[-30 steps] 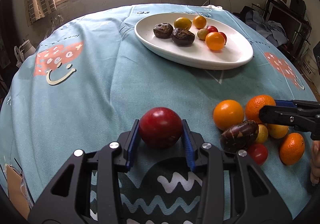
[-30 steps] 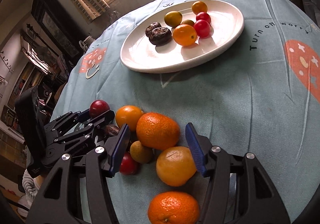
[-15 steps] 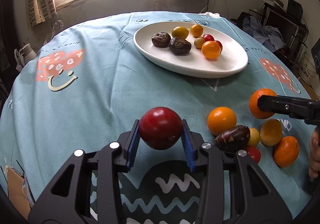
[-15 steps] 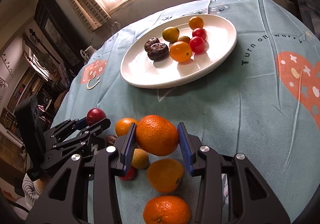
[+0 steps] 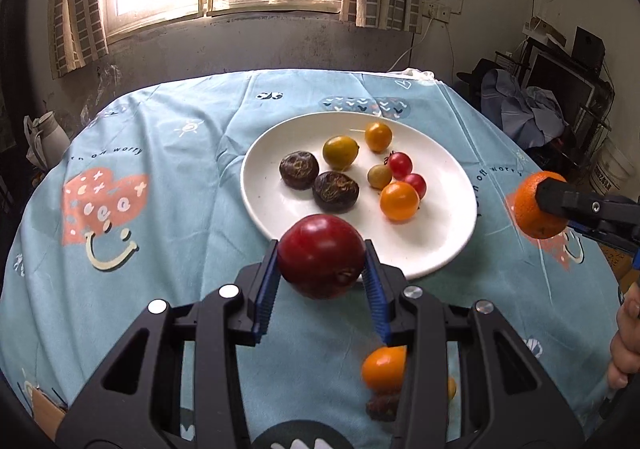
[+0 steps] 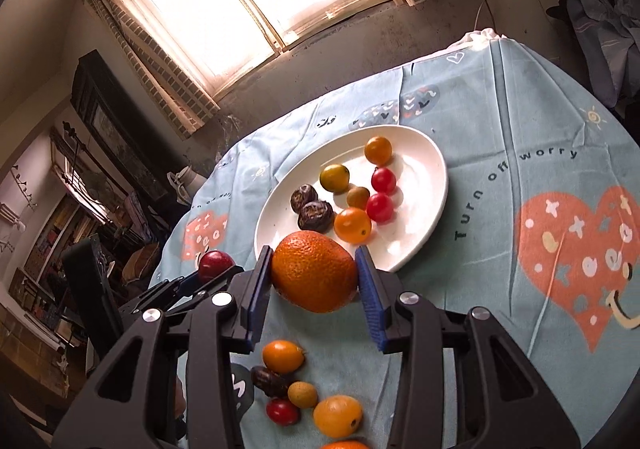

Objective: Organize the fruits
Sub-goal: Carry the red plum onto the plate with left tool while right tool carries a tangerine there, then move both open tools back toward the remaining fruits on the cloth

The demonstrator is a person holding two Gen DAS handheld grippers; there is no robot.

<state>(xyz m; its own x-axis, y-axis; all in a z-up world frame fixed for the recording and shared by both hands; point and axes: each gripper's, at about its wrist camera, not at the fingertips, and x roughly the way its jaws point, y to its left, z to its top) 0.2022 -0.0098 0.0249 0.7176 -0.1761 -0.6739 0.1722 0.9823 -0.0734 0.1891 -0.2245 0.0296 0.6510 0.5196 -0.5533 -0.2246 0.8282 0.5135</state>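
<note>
My left gripper (image 5: 322,269) is shut on a dark red plum (image 5: 321,255) and holds it in the air just before the near rim of the white oval plate (image 5: 444,249). My right gripper (image 6: 314,281) is shut on a large orange (image 6: 314,271), raised near the plate (image 6: 420,225); it shows at the right of the left wrist view (image 5: 538,211). The plate holds several small fruits: two dark wrinkled ones (image 5: 335,192), small oranges (image 5: 399,201) and red cherry tomatoes (image 5: 400,165). Loose fruits (image 6: 283,357) lie on the cloth below my grippers.
A round table carries a light blue printed cloth (image 5: 168,185). A window and wall stand behind it. Cluttered furniture (image 5: 560,97) stands to the right, a dark cabinet (image 6: 104,121) to the left. A hand (image 5: 624,345) shows at the right edge.
Both grippers have risen from the cloth and moved toward the plate. The right gripper shut on the large orange and lifted it. The left kept hold of the plum.
</note>
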